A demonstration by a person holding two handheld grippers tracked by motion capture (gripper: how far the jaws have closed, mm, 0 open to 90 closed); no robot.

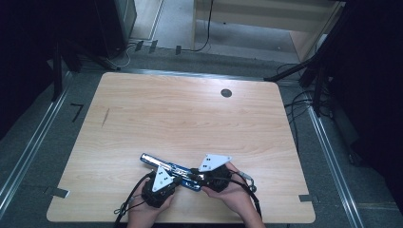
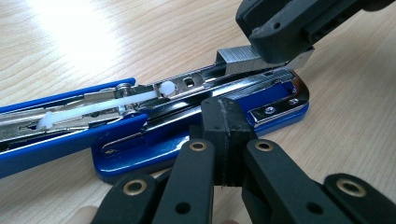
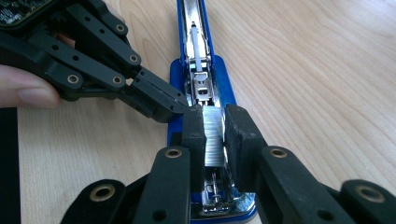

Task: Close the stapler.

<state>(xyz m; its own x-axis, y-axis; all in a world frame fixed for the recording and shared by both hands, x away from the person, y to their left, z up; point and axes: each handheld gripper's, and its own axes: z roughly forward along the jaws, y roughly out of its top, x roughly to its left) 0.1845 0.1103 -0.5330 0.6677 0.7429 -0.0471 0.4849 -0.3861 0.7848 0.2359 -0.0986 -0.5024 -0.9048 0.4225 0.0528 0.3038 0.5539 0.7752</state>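
Blue stapler [image 1: 172, 170] lying opened flat on the wooden table [image 1: 190, 114], low and centre in the high view, lid swung back toward the upper left of that frame, base toward the lower right. Flanked there by the left gripper [image 1: 177, 179] on its lower-left side and the right gripper [image 1: 196, 174] on its right, each in a hand [image 1: 142, 213] coming up from the bottom edge.

In the left gripper view, left gripper [image 2: 224, 121] at bottom centre with jaws closed flat against each other, nothing between them, tips pressed against the near side of the stapler [image 2: 187, 126] on its chrome rail and blue base. White plastic pusher [image 2: 93, 109] stretched along the open magazine toward the left of the frame. At upper right, the other gripper pinching a silver block of staples [image 2: 236, 60] just over the magazine's front end.

In the right gripper view, right gripper [image 3: 215, 126] at lower centre, jaws clamped on the strip of staples [image 3: 214, 135], one pad on each side, strip upright and directly over the magazine channel of the stapler [image 3: 198, 70]; whether the strip's lower edge touches the channel cannot be told. Left gripper [image 3: 180, 109] entering from the upper left, closed tips touching the stapler's left edge just beside the staples. Thumb [image 3: 23, 93] visible at the left edge.
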